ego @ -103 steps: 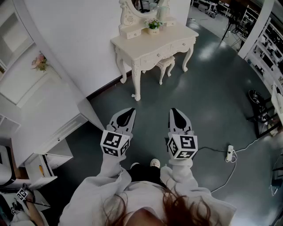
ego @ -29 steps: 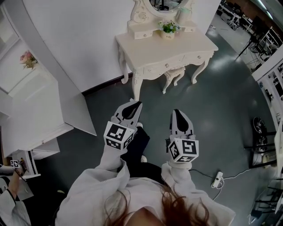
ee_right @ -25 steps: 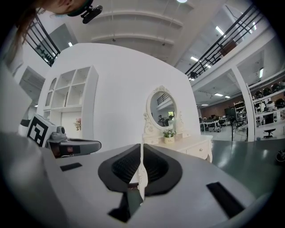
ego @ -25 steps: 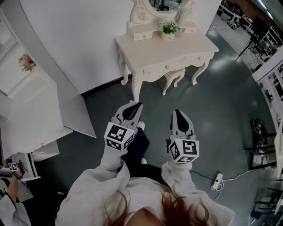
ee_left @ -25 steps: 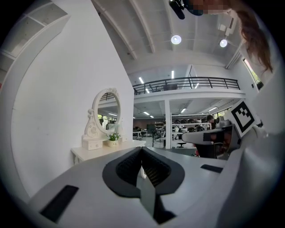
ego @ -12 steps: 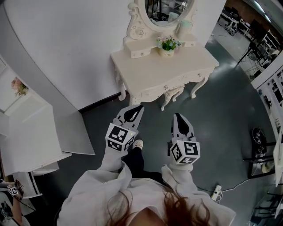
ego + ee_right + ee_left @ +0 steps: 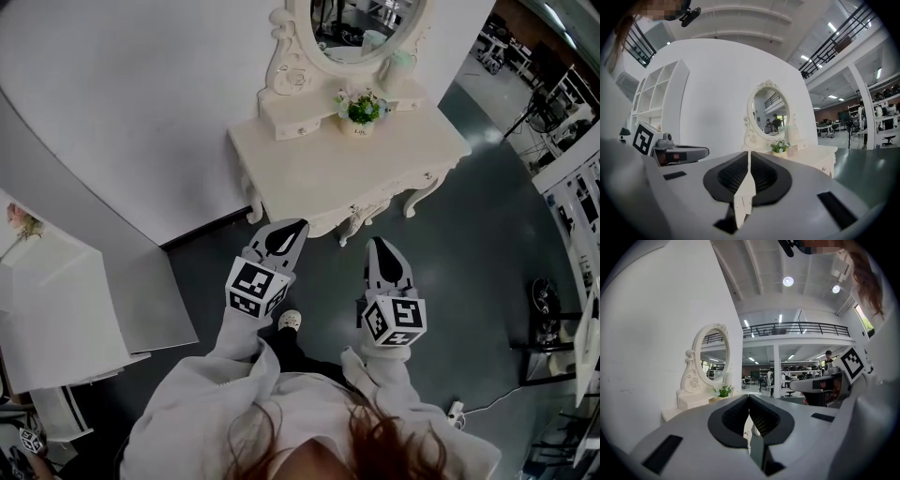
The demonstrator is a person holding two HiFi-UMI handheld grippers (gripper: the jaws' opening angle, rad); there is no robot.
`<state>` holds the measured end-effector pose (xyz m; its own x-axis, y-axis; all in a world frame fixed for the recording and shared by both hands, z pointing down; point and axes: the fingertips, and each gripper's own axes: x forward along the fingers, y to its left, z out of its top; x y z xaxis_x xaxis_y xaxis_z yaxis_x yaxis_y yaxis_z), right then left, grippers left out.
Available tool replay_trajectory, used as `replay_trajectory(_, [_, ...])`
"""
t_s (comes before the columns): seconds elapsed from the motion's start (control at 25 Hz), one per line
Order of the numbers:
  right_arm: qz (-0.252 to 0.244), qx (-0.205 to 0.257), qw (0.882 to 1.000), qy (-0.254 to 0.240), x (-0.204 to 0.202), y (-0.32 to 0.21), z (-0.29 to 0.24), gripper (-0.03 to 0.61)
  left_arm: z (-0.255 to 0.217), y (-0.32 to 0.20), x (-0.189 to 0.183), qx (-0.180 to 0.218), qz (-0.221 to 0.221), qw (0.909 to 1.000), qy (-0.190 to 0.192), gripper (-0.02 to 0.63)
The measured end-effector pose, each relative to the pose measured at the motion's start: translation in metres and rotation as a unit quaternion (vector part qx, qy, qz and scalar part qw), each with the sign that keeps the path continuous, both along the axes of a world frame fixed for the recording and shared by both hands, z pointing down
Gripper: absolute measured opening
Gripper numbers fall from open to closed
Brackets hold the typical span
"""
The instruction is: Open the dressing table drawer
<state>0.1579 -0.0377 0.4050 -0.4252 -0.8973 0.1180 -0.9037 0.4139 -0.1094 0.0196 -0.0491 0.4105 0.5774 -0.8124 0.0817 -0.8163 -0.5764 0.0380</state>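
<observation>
Head view: both claws empty, jaws pressed together, left claw [image 7: 292, 225] and right claw [image 7: 378, 242] side by side, pointing at the bench [image 7: 309, 159]. The drawer [image 7: 361, 208] is closed, just ahead of the right claw's tips and slightly to the left claw's right, not touched.

Risks, as I judge them:
- the knob looks small, so jaws that arrive closed would bump it.
- a skewed pull may jam the drawer.
- a hard tug could shake the flower pot [image 7: 361, 111] beyond both claws.
</observation>
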Motion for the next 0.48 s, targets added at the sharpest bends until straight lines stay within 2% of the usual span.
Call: replay_trajectory(0.48, [-0.001, -0.003, 1.0, -0.007, -0.031, -0.083, 0.009, 0.041, 0.008, -0.08, -0.026, 0.0, 0.004, 1.0, -0.005, 0.015])
